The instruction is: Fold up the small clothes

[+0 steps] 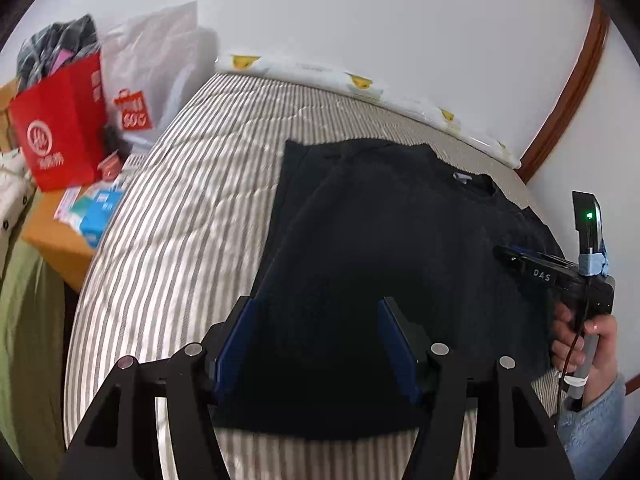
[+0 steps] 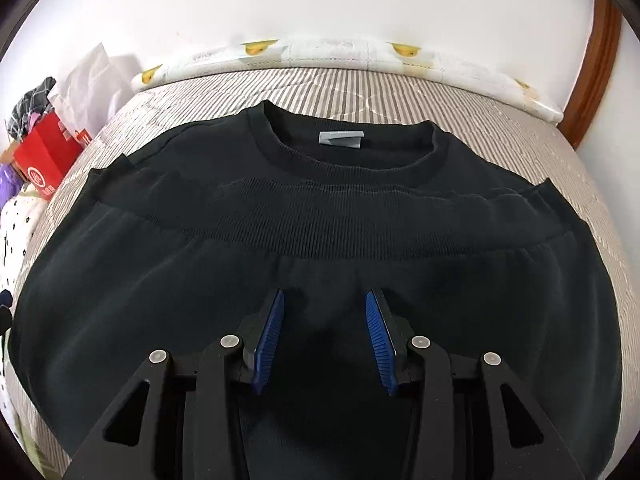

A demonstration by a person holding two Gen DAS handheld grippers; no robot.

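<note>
While both grippers (image 1: 316, 304) (image 2: 325, 300) gape over the sweater (image 2: 320, 216), only the left view shows the red bag (image 1: 64, 120).

The sweater (image 2: 320, 208) lies on the bed (image 2: 400, 92), bags (image 1: 64, 128) to its left.

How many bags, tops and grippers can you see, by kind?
Red bag: 1
White bag: 1
Black top: 1
Grippers: 2, left gripper and right gripper
Total: 5
</note>
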